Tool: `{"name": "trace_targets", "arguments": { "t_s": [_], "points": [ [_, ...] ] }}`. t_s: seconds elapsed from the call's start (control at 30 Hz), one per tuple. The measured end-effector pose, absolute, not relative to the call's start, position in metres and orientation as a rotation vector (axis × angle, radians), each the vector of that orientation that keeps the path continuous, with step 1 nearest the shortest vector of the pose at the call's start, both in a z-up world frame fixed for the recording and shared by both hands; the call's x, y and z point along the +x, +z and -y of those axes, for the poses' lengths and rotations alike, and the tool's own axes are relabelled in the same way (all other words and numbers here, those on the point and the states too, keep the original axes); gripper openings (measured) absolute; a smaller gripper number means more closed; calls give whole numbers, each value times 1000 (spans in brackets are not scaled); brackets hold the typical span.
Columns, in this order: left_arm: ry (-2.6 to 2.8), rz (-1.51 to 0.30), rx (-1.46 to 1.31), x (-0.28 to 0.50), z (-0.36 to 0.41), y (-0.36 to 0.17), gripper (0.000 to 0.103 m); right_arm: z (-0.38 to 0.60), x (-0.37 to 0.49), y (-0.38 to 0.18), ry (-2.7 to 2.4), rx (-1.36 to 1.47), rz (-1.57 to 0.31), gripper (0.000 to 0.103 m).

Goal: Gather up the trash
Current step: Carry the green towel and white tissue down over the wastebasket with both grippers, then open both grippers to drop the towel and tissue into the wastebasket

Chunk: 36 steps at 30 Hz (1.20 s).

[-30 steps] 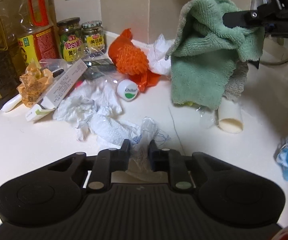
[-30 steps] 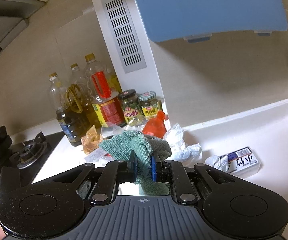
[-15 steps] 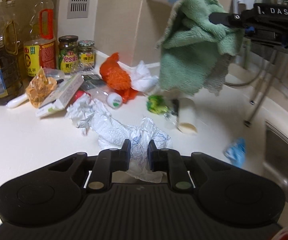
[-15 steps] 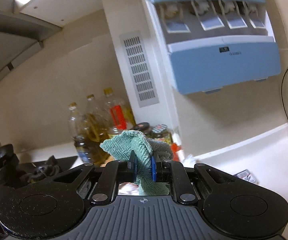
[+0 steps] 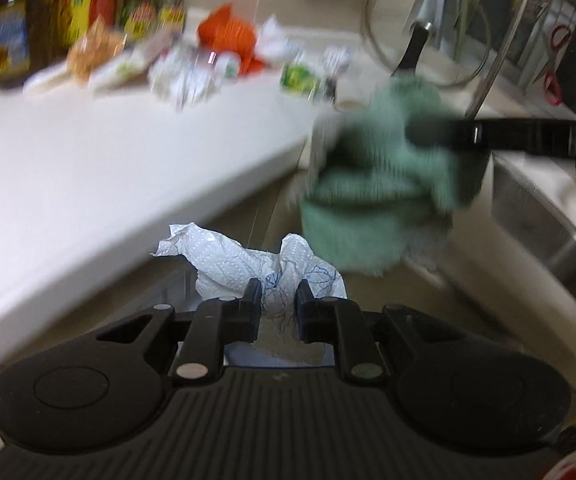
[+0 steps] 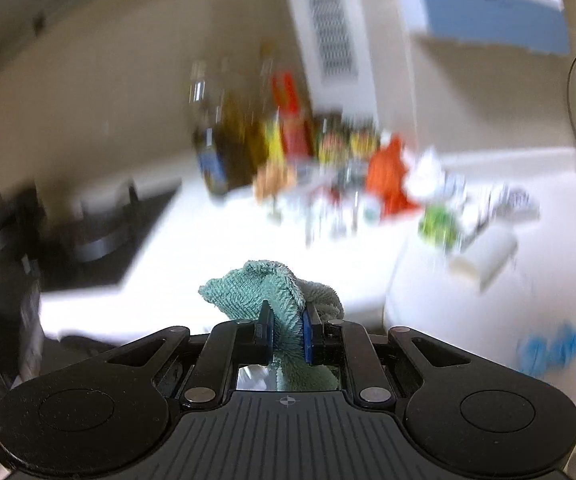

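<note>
A crumpled white paper towel (image 5: 247, 264) with blue marks is clamped between the closed fingers of the left gripper (image 5: 277, 296) and is held off the white tabletop (image 5: 99, 168), past its front edge. Against the wall at the far left of the tabletop, oil bottles (image 5: 7, 40) and labelled jars (image 5: 143, 12) are seen, much blurred. To the right of these, loose litter is spread across the tabletop: crumpled white paper (image 5: 187, 80), an orange mesh bag (image 5: 227, 36) and a green wrapper (image 5: 300, 78). Further right, beyond the tabletop's edge and beside a steel sink (image 5: 536, 216), a green terry cloth (image 6: 271, 292) is pinched by the closed right gripper (image 6: 285, 320) and hangs from it. A blue scrap (image 6: 548, 348) lies on the tabletop at its near right.
</note>
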<state>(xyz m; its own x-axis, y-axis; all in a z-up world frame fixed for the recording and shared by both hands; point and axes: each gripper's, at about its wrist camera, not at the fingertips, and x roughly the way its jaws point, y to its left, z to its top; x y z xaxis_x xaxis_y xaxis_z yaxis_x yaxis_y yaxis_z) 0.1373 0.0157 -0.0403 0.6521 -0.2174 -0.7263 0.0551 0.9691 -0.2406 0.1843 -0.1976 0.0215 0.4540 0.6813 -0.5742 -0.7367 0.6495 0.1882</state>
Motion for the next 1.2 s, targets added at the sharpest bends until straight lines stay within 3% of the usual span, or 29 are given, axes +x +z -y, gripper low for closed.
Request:
{"name": "trace_targets", "arguments": {
  "t_s": [0.27,0.6,1.2],
  "points": [
    [-84,-991,-264,135,-14,-99,15,172,184,-70,856,-347,-814,14],
    [-1,-1108,-278,153,-7,-157,15,153,191,-146,891,-576,-904,14],
    [22,-1194,-295,181,-6,-195,15,145,203,-198,899,-690,-935,14]
  ]
}}
